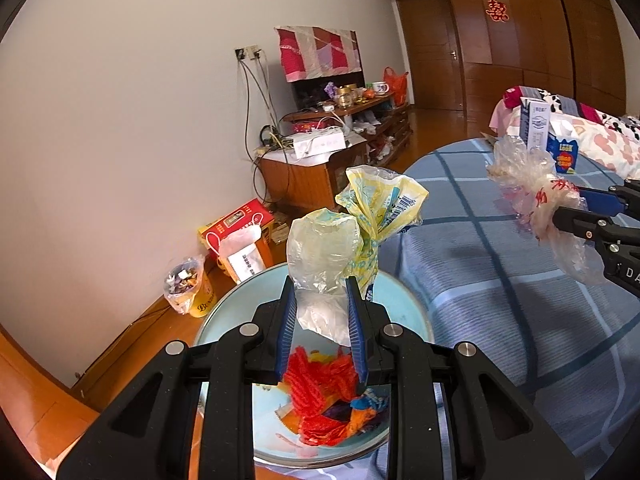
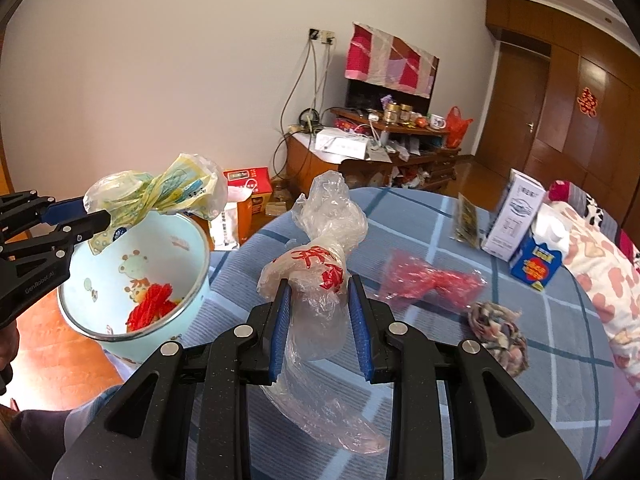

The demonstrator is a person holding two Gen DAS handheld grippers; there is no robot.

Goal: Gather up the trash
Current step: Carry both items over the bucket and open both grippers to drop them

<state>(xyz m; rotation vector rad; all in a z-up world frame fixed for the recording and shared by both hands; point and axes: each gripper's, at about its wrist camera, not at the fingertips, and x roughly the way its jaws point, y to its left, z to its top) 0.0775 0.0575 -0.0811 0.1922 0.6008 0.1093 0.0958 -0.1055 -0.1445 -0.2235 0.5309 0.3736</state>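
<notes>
Clearly, everything being gathered here is thin, crumpled plastic: almost weightless, soft, somewhat slick, and liable to spring open or slide out unless pinched across a bunched or twisted part.

The left claw [image 1: 321, 320] stands nearly closed, its blue pads [image 1: 285, 322] pressing on the clear tail of a yellow printed plastic bag [image 1: 378, 204], whose knotted bulk rises above the pads at the centre of the left wrist view. Directly below it sits the pale blue enamel basin [image 1: 412, 312], already holding red shredded wrapping [image 1: 320, 384] and other coloured scraps. In the right wrist view that basin [image 2: 188, 240] appears at the left, beside the edge of the blue checked bed cover [image 2: 420, 240].

The right claw [image 2: 322, 320] is likewise narrowed onto a clear bag with red characters [image 2: 320, 264], gripped at its twisted middle, with loose film trailing towards the camera and a crumpled end sticking up. It hangs above the bed cover, not yet over the basin.

Still lying on the cover at the right of that view are a red plastic wrapper [image 2: 432, 284] and a crumpled patterned wad [image 2: 498, 328]; each would best be taken across its bunched centre.
</notes>
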